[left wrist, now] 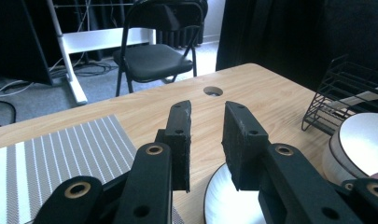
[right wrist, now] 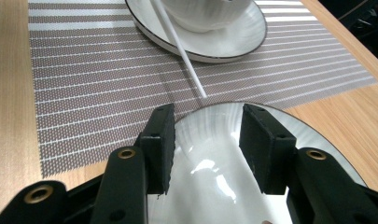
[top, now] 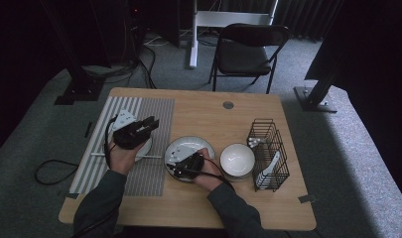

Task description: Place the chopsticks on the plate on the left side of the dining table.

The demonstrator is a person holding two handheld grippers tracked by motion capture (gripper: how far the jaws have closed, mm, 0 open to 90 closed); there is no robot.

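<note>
Nearest the person, the right gripper (top: 174, 166) hangs over a plate (top: 181, 145) on the bare surface (top: 203, 116), jaws spread open with nothing between them, the plate's glossy middle right under them. To its left, the left gripper (top: 150, 124) hovers above the striped mat (top: 154, 114), jaws parted and empty too. A second plate (right wrist: 242, 37) with a bowl on it sits on that mat, a white stick (right wrist: 177, 44) lying across it. Further right there's a bowl (top: 236, 159), then a wire rack (top: 269, 153).

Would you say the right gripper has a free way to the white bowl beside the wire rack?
Probably yes: the right gripper hangs open over the plate, and the white bowl sits just beside it on bare table, with the wire rack beyond it.
</note>
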